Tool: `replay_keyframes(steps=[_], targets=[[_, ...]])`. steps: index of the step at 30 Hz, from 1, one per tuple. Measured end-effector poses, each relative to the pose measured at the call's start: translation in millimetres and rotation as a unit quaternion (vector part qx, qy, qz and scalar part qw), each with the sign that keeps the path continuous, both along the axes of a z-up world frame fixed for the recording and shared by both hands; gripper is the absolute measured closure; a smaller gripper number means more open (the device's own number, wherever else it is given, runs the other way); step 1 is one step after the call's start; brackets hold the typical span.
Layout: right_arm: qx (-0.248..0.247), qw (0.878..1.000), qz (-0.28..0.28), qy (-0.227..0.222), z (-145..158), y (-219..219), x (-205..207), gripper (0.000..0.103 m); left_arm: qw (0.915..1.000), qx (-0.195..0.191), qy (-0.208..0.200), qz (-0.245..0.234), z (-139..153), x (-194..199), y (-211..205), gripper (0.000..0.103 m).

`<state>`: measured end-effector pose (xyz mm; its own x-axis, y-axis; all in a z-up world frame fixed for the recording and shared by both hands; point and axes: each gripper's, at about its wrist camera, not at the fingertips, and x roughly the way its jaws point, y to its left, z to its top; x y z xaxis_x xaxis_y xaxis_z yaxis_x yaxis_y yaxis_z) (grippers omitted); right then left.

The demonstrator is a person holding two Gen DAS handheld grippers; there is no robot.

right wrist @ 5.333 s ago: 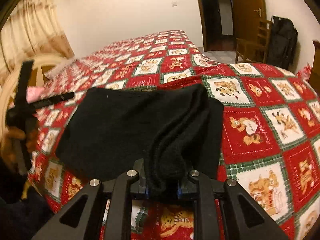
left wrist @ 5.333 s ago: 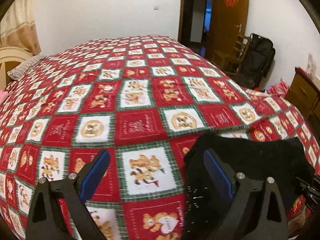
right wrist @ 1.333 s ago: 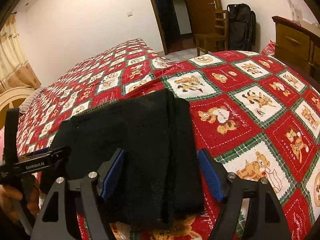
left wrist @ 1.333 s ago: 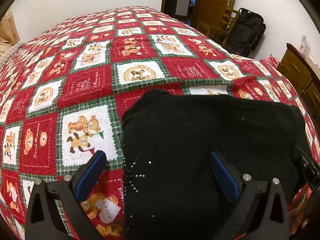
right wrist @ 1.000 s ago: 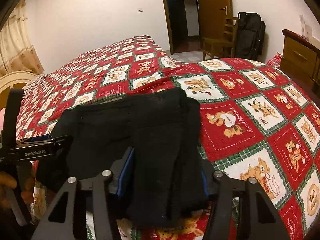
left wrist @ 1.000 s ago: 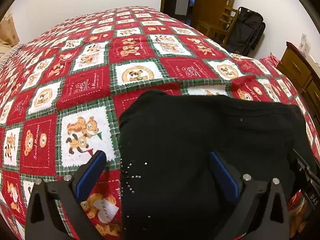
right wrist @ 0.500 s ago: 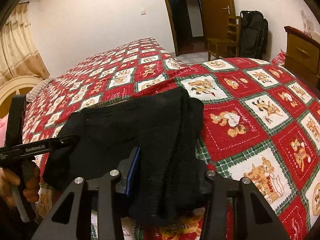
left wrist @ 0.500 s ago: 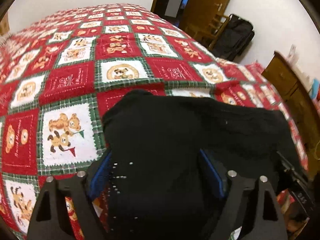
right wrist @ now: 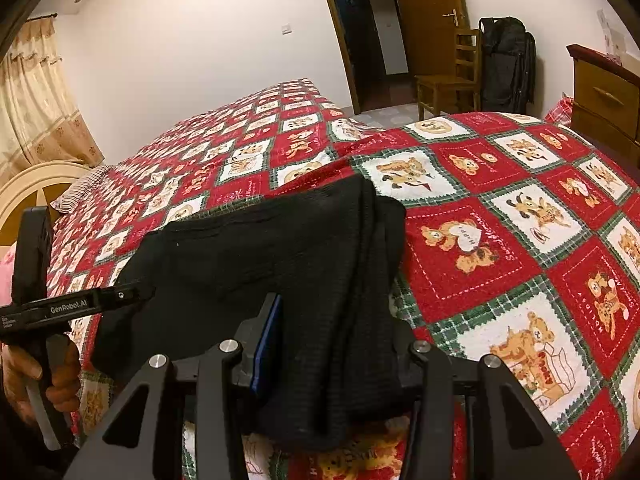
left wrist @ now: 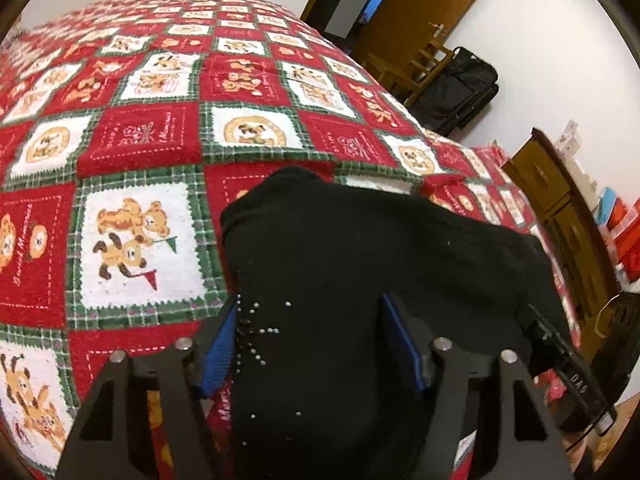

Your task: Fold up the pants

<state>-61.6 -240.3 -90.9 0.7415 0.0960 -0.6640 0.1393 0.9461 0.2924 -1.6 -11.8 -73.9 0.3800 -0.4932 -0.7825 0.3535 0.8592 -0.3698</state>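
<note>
The black pants lie folded into a thick stack near the bed's front edge, on the red patchwork bedspread. My left gripper has its blue-padded jaws closed in against the near left end of the stack, gripping it. My right gripper grips the right end of the pants, fabric bunched between its jaws. The left gripper also shows at the left of the right wrist view, held by a hand.
The bedspread covers the whole bed. A wooden dresser stands at the right. A wooden chair, a black bag and a door stand at the far side. A headboard is at the left.
Both grippers moved down onto the stack and their jaws narrowed from wide open to pinching the pants ends. The stack has lifted slightly at the front.
</note>
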Motion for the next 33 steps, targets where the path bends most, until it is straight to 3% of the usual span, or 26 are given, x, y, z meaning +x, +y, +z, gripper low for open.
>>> replay_keyframes(steps=[2,6,10,12,23,33], targets=[[-0.005,1.0,-0.001,0.003,1,1,1,0.058,0.9998,0.02,-0.007,-0.005,2,-1,-6,0.044],[-0.017,1.0,0.005,0.011,5,6,3,0.067,0.9997,0.021,-0.002,-0.011,5,-1,-11,0.067],[-0.018,1.0,0.007,0.001,15,10,-2,0.07,0.9989,0.035,-0.025,-0.017,15,-5,-15,0.075],[-0.02,1.0,0.008,-0.007,21,14,-4,0.071,0.9988,0.024,-0.039,-0.015,23,-8,-11,0.086],[-0.03,0.998,0.042,-0.039,46,41,4,0.071,0.9961,-0.055,-0.068,-0.004,45,-11,32,0.087],[-0.021,0.997,0.066,-0.045,51,57,21,0.072,0.9962,-0.052,-0.065,0.026,46,-5,54,0.087]])
